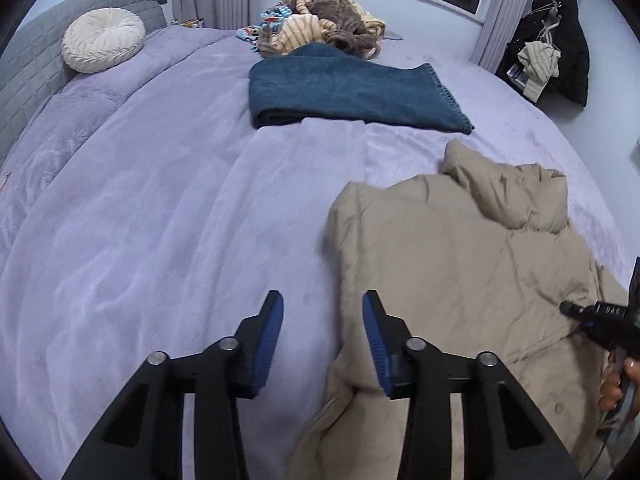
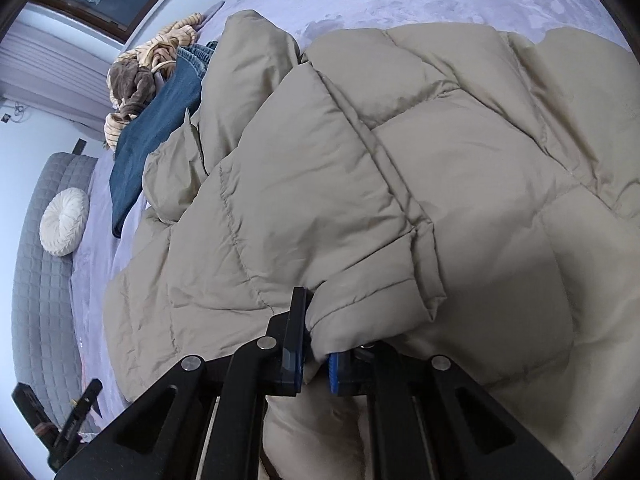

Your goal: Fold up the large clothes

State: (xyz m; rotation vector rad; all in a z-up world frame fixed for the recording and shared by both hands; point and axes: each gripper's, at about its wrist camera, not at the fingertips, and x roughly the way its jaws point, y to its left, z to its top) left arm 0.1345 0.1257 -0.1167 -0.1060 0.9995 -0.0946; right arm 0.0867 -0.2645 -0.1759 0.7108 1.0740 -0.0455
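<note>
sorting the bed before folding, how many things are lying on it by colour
beige: 1, the puffer jacket
blue: 1, the folded blanket
white: 1, the round cushion
brown and cream striped: 1, the heap of clothes
total: 4

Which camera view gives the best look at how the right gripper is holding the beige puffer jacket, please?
The right wrist view: the right gripper is shut on a padded edge of the beige puffer jacket. The left wrist view shows that gripper only at its edge, side-on, its grip hidden.
</note>
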